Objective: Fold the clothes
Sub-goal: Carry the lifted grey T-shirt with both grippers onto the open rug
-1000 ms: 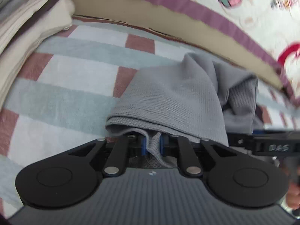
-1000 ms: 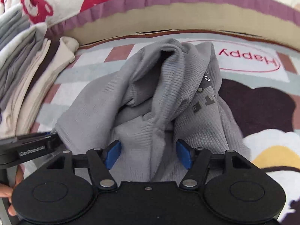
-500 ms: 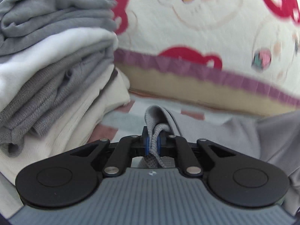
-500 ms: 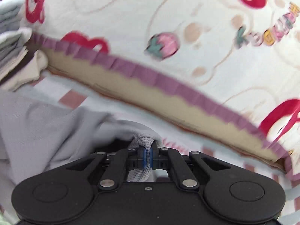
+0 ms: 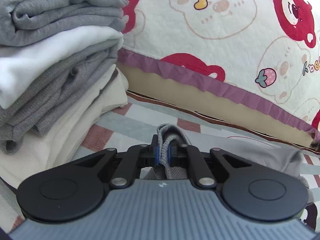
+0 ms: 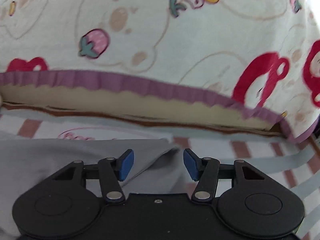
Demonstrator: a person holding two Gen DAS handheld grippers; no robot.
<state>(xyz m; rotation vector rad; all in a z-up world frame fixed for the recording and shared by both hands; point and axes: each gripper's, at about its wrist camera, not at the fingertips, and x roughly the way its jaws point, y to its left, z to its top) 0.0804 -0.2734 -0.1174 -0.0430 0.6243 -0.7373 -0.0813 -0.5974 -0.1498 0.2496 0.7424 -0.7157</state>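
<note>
Since the earlier frame the right gripper (image 6: 158, 164) jaws are opening off the grey knit garment (image 6: 60, 160) at lower left, while the left gripper (image 5: 163, 156) pinches its hem at centre; spreading is in hand, and the next move likely needs a fresh right-hand grasp.

1. The carrying surface is a checked mat (image 5: 140, 120) with pale blue-grey bands, white squares and brick-red squares; in the right wrist view the same mat (image 6: 250, 154) runs to its far edge.
2. Along the far edge stands a quilted cover (image 5: 220, 40) printed with bears and strawberries, hemmed in purple, over a tan base.
3. At the left edge a stack of folded clothes (image 5: 50, 70) rests on the mat: cream at the bottom, then grey and white layers.
4. A grey knit garment (image 5: 250, 154) lies spread on the mat near the middle; its flat edge (image 6: 100, 150) partly covers a pink printed oval.
</note>
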